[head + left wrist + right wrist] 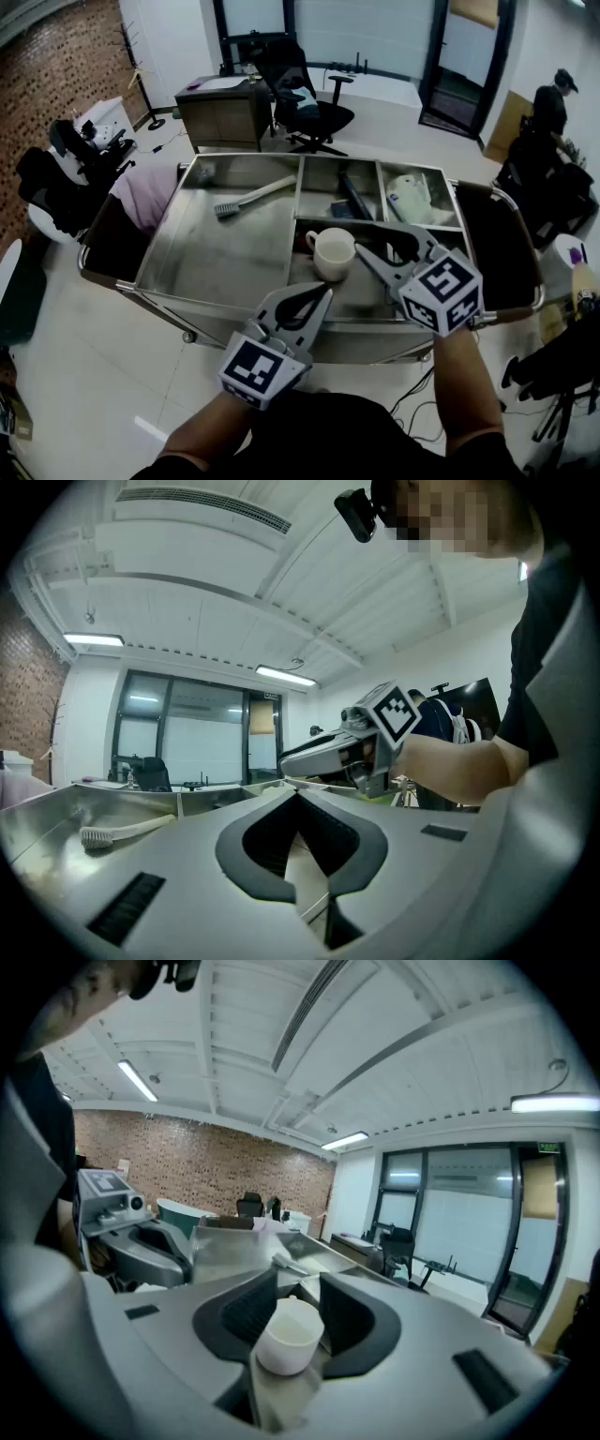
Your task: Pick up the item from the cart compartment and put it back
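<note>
Scene: you look steeply down on a steel cart (216, 258) w/ divided compartments, centre of head view; office floor all round.
Mug (333, 253): white, upright, handle toward frame left. It stands on the floor of the lower-right compartment, near frame centre, just below the divider.
Right gripper (361, 239): comes in from lower right, your hand behind the marker cube. Jaws spread wide, tips at the mug's right side. In the right gripper view the mug sits low centre between the two dark pads; no clear squeeze on it, mug not lifted.
Left gripper (326, 292): lower centre, pointing up-right toward the mug but short of it. Jaws together, tips meeting; nothing between them.
Brush (251, 198): pale handle, bristles at frame-left end, lying aslant in the big left compartment, upper part; well apart from both grippers.
Upper-mid compartment: a dark long item (352, 197), can't tell what.
Upper-right compartment: a white bag-like pack (411, 197).
Cart ends: pink cloth (145, 197) at left end; black bag (497, 246) at right end.
Background: black office chair (309, 103) top centre, low cabinet (220, 114) to its left, a person (553, 98) far upper right.
</note>
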`<state>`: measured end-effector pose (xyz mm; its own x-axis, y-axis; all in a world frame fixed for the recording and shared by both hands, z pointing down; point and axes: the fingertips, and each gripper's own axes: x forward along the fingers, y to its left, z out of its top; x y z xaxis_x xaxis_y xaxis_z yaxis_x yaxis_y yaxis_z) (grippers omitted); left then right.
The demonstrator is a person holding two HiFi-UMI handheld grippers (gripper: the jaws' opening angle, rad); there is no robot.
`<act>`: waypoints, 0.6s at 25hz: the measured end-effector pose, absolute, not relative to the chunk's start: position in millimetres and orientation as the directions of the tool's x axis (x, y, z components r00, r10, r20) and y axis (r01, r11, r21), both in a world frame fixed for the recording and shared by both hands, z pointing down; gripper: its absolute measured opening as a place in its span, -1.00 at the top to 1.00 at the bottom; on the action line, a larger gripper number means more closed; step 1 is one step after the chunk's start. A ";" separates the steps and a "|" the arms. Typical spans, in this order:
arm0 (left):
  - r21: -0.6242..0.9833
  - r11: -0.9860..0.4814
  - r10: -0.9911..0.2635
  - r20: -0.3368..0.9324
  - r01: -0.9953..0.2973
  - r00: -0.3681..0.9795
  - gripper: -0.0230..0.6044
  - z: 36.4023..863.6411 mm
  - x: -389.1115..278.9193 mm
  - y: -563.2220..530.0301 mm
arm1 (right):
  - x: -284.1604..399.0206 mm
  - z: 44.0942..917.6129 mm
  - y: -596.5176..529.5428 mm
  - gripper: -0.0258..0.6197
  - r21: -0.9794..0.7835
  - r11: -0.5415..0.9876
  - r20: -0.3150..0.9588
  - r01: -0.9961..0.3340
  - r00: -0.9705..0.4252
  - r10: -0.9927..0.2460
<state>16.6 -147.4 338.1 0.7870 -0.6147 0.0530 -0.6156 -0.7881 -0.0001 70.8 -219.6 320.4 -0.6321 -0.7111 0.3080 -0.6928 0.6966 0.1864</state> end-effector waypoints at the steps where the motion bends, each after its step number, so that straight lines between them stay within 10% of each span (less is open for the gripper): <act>1: -0.001 -0.787 -0.616 0.054 -0.617 0.786 0.93 339.0 16.0 -148.9 | 68.4 328.6 -230.6 0.43 0.185 0.705 0.339 -0.684 -0.629 -0.699; 15: 0.005 -0.779 -0.626 0.062 -0.627 0.777 0.93 340.6 10.5 -159.4 | 39.9 407.8 -313.5 0.45 0.145 0.810 0.652 -0.568 -0.561 -0.510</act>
